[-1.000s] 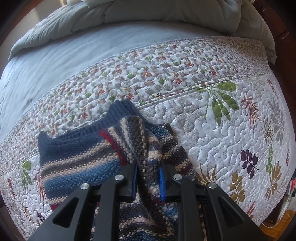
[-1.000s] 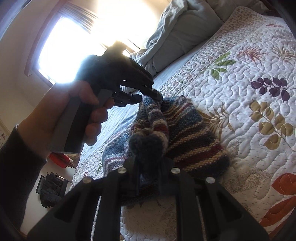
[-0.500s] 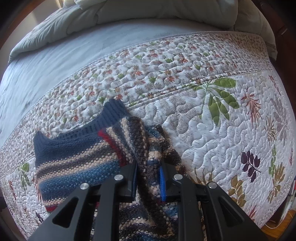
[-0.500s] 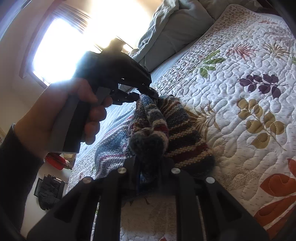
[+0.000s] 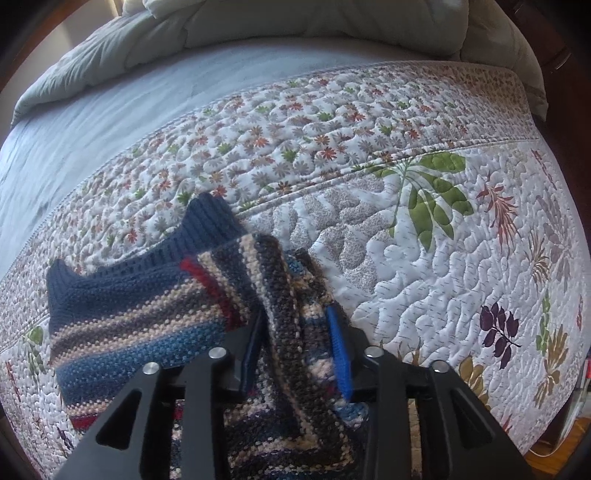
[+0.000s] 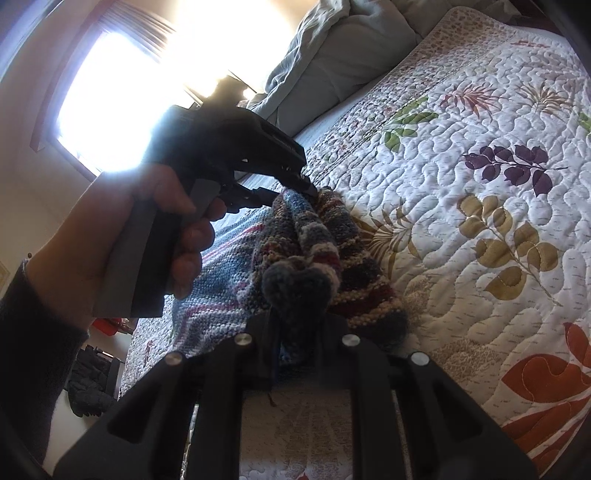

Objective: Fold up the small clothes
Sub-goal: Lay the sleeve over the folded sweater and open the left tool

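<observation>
Item: striped knitted sweater [image 5: 140, 325], lying on the near part of a floral quilt [image 5: 424, 258] spread over a bed; we note its dark blue ribbed edge toward the far side.

Left gripper [image 5: 295, 343]: we find its jaws have just been opening; a bunched fold of the sweater stands between the blue pads, which no longer press it.

Right gripper [image 6: 297, 332]: we see it clamped tight on another bunched fold, near the quilt's edge.

Left hand [image 6: 122, 236], dark sleeve, holds its tool's handle; grey duvet [image 5: 258, 33] heaped at the far end; bright window [image 6: 122, 92] at left.
</observation>
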`<action>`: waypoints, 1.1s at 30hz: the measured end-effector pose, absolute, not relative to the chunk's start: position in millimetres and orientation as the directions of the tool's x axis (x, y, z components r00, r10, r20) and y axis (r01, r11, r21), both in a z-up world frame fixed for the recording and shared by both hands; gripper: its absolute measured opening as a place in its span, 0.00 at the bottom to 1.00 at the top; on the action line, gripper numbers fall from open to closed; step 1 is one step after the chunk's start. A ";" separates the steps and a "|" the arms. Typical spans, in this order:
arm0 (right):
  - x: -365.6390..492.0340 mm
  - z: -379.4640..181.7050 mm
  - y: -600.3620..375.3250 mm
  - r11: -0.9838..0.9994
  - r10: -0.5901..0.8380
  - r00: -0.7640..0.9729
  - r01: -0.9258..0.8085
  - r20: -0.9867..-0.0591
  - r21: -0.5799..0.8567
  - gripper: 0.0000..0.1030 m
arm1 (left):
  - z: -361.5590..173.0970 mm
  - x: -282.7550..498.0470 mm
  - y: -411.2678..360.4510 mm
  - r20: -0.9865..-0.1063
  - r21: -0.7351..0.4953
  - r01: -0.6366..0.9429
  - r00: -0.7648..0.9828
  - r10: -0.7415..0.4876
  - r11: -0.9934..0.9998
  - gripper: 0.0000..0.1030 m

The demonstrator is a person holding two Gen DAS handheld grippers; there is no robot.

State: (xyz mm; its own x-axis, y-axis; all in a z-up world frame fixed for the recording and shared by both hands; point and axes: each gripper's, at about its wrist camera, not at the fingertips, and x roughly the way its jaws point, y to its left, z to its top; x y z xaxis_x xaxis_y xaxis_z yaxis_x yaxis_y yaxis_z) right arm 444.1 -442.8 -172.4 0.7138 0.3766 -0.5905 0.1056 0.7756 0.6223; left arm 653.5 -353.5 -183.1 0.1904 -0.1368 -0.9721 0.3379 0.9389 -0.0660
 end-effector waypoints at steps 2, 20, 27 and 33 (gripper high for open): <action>443.9 -173.7 -443.1 0.774 0.381 0.708 0.107 -0.594 0.624 0.15 | -172.7 651.5 -351.1 -0.964 -0.068 0.348 0.218 -0.151 0.935 0.53; 440.8 -144.0 -488.5 0.710 0.508 0.692 0.002 -0.514 0.704 0.42 | -106.6 495.0 -169.5 -0.760 -0.357 0.435 0.379 -0.528 0.827 0.71; 547.1 -149.9 -466.5 0.753 0.575 0.494 -0.008 -0.652 0.658 0.55 | -131.4 431.9 -150.9 -0.722 -0.378 0.480 0.384 -0.576 0.792 0.74; 603.7 -172.3 -452.0 0.779 0.577 0.356 0.033 -0.735 0.626 0.35 | -146.0 423.3 -158.4 -0.698 -0.367 0.502 0.409 -0.588 0.783 0.77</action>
